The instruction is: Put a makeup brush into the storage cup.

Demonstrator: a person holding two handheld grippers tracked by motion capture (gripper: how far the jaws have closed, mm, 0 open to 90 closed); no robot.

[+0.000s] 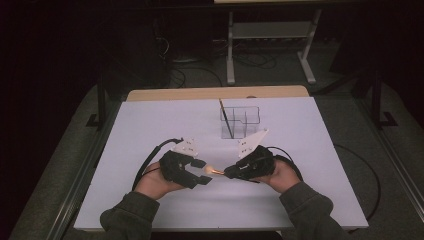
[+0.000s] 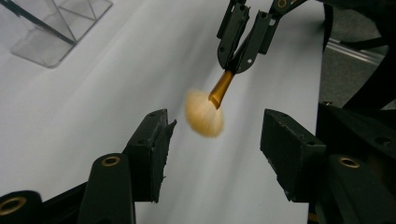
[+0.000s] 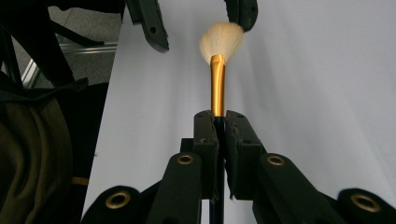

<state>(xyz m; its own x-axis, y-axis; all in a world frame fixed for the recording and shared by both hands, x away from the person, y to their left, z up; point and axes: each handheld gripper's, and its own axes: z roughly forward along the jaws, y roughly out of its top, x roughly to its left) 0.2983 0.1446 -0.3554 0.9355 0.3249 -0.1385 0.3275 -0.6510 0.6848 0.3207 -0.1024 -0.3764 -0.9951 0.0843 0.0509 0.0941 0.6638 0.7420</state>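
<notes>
Jaws of right gripper (image 3: 218,122) clamped on makeup brush (image 3: 218,70): gold ferrule, pale fluffy fan head. Head between spread jaws of left gripper (image 2: 212,135), untouched, near side of clear organizer (image 1: 240,121).

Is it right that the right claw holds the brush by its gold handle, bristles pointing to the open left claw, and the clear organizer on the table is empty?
Not quite: the clear organizer is not empty. The high view shows a dark stick standing in it. The rest is right.
</notes>
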